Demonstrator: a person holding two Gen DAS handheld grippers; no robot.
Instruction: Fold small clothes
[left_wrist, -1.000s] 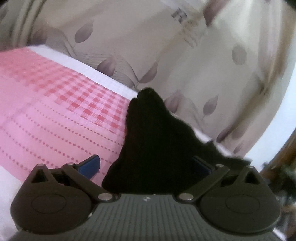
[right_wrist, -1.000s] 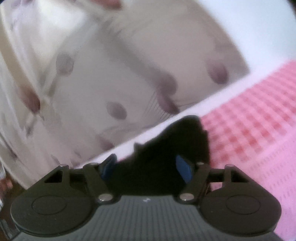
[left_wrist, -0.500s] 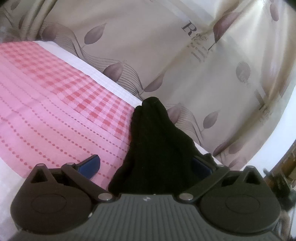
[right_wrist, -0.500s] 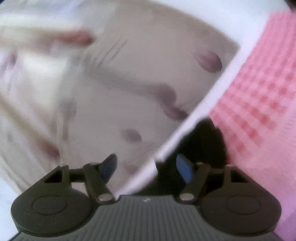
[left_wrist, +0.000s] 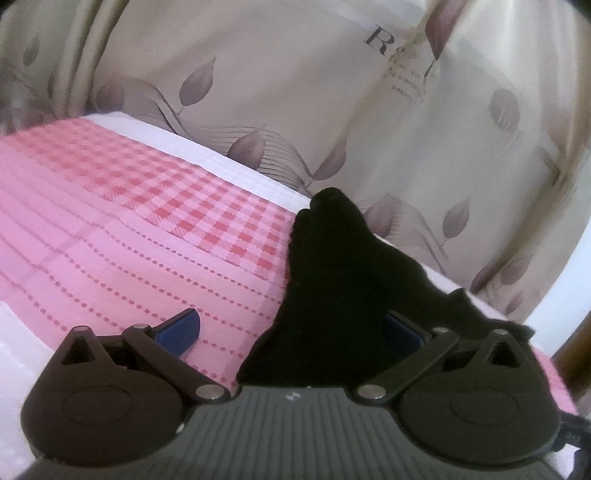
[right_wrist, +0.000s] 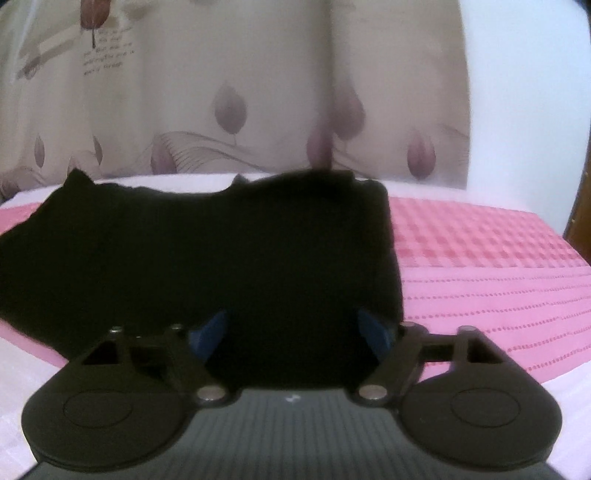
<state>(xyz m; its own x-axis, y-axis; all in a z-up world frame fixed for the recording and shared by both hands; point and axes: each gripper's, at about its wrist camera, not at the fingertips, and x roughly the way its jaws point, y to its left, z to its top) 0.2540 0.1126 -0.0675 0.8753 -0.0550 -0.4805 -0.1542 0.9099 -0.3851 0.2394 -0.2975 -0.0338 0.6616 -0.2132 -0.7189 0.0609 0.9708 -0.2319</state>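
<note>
A small black garment lies on the pink checked bedspread near its far edge. In the left wrist view it runs from a raised tip down between the fingers of my left gripper, which stand wide apart; the cloth covers part of the right blue pad and neither pad presses on it. Seen from the right wrist, the garment lies spread flat and wide. My right gripper hangs over its near edge, its jaws opening, with cloth between the pads but not squeezed.
A beige curtain with purple leaf prints hangs right behind the bed's white far edge. Pink bedspread stretches to the right of the garment. A dark wooden edge shows at the far right.
The right wrist view has rolled level and swung over the garment, which now lies spread flat beneath it instead of bunched. Its fingers stand wider apart. The left gripper has barely shifted.
</note>
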